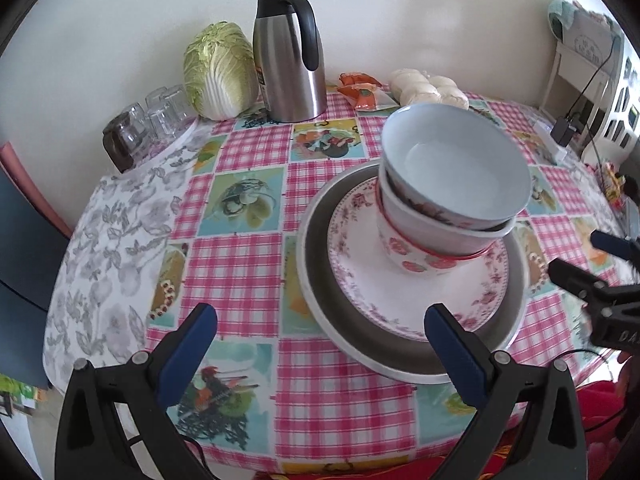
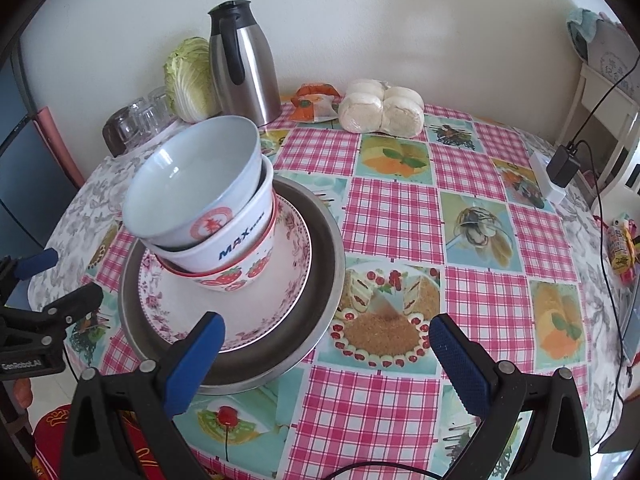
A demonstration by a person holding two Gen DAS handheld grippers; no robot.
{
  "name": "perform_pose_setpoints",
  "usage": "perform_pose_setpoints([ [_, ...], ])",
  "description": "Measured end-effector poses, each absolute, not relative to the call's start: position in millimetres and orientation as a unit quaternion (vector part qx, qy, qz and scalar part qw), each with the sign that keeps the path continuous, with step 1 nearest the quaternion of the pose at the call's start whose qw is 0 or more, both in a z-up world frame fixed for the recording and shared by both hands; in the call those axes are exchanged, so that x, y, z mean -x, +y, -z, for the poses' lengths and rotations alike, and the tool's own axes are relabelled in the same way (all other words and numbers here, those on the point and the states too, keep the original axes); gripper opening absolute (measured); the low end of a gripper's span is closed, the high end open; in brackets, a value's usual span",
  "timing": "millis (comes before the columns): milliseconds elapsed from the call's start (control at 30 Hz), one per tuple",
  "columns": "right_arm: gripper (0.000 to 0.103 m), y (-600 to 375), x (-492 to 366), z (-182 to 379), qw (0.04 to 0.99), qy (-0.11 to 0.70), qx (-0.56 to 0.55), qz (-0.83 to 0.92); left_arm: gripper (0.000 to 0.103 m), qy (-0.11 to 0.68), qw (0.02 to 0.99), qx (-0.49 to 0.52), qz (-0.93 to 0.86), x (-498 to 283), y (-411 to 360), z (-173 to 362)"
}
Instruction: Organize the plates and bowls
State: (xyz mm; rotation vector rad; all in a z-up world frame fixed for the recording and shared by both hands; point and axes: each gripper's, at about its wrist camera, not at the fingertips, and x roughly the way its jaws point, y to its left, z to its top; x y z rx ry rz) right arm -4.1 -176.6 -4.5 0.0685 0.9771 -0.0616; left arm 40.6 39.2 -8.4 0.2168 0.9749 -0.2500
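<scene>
Three nested ceramic bowls (image 2: pixel 200 216), stacked and leaning, on a floral-rimmed white plate (image 2: pixel 256 308) inside a round steel tray (image 2: pixel 320 280) on the checked-cloth bench (image 2: pixel 400 216). Left gripper (image 1: pixel 320 332) with jaws wide open, empty, at the tray's near rim. Right gripper (image 2: pixel 326 336) likewise spread and empty, just right of the tray. Behind, by the wall: steel thermos jug (image 1: pixel 288 56), pale green cabbage (image 1: pixel 218 70), bagged white buns (image 2: pixel 382 110).
</scene>
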Motion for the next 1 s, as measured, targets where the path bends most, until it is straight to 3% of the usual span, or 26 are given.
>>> perform_pose_setpoints([
  [1000,0.103,-170.9,-1.7,10.7,0.879,0.476,-0.026,0.023,0.103,0.477,0.863,-0.116,0.121,-45.8,32.8,15.3],
])
